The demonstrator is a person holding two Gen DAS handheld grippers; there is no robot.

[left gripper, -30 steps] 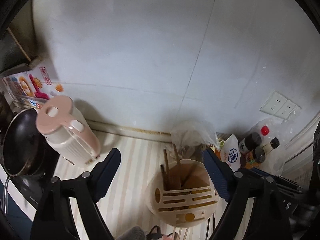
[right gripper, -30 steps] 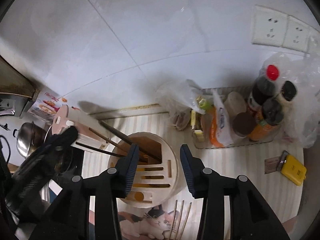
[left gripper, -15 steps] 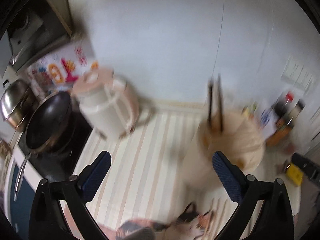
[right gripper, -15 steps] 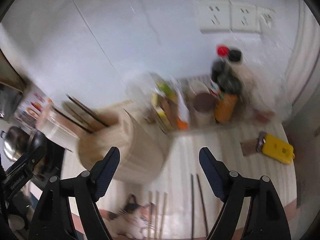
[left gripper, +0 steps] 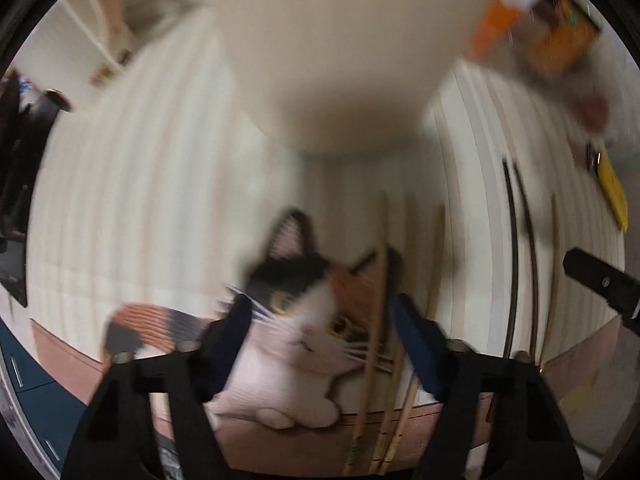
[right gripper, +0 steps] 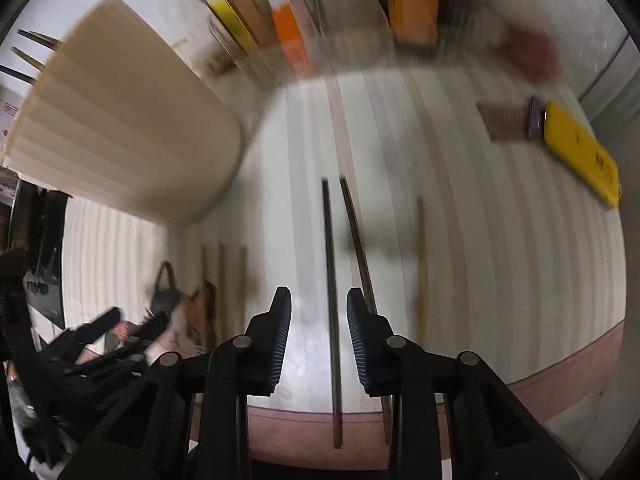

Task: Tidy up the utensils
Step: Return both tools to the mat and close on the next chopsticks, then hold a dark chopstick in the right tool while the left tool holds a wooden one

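The cream utensil holder (left gripper: 328,52) stands on the striped mat, also in the right wrist view (right gripper: 120,128), with dark chopsticks sticking out at its far left. Several light wooden chopsticks (left gripper: 378,320) lie on the mat by a cat picture (left gripper: 304,320). My left gripper (left gripper: 320,328) is open above the cat picture, just left of them. Two dark chopsticks (right gripper: 332,300) and a light one (right gripper: 419,264) lie further right. My right gripper (right gripper: 318,320) is open, low over the mat, its jaws on either side of one dark chopstick.
A yellow tool (right gripper: 580,152) lies on the mat at the right. Bottles and packets (right gripper: 412,0) stand along the back. A black stove area (left gripper: 16,168) borders the mat's left side. The mat's pink front edge (right gripper: 560,376) runs near both grippers.
Both grippers have tilted down from the wall and holder to the mat. The left now hovers over the cat picture; the right has narrowed and dropped around a dark chopstick.
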